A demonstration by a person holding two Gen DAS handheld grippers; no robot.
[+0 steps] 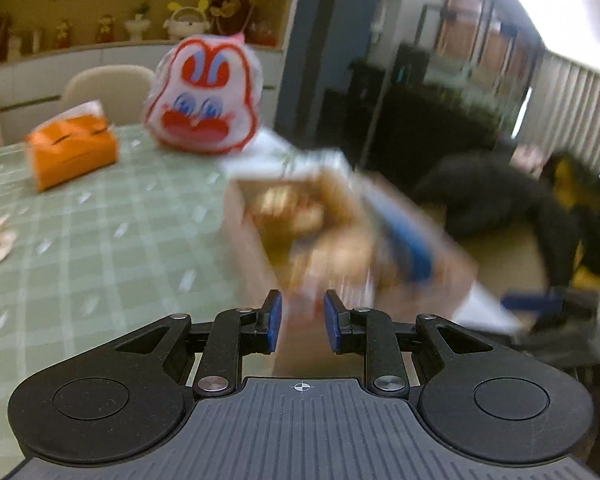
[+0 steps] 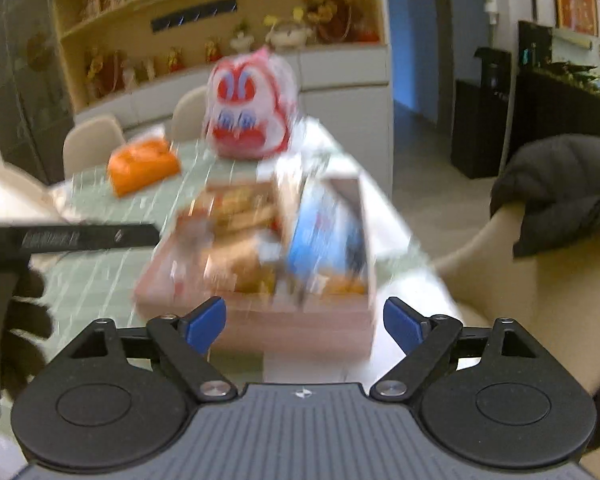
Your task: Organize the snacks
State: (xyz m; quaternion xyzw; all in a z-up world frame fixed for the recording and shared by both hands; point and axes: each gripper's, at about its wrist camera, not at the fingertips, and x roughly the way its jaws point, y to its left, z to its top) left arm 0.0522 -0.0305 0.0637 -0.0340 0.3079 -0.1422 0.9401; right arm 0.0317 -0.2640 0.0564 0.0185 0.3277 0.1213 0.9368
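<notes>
Both grippers, left (image 1: 302, 320) narrowly parted, right (image 2: 304, 326) spread wide, are hovering empty before the snack box (image 2: 260, 316).

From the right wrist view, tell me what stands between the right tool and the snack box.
Nothing visible does. The right tool is open and empty, and the snack box sits just beyond it on the table, though the picture is blurred.

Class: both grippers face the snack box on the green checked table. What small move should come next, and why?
Probably ease the right gripper forward to the box: its jaws stand wide and empty before the near wall, with snacks piled inside. The left gripper is narrower, also empty.
</notes>
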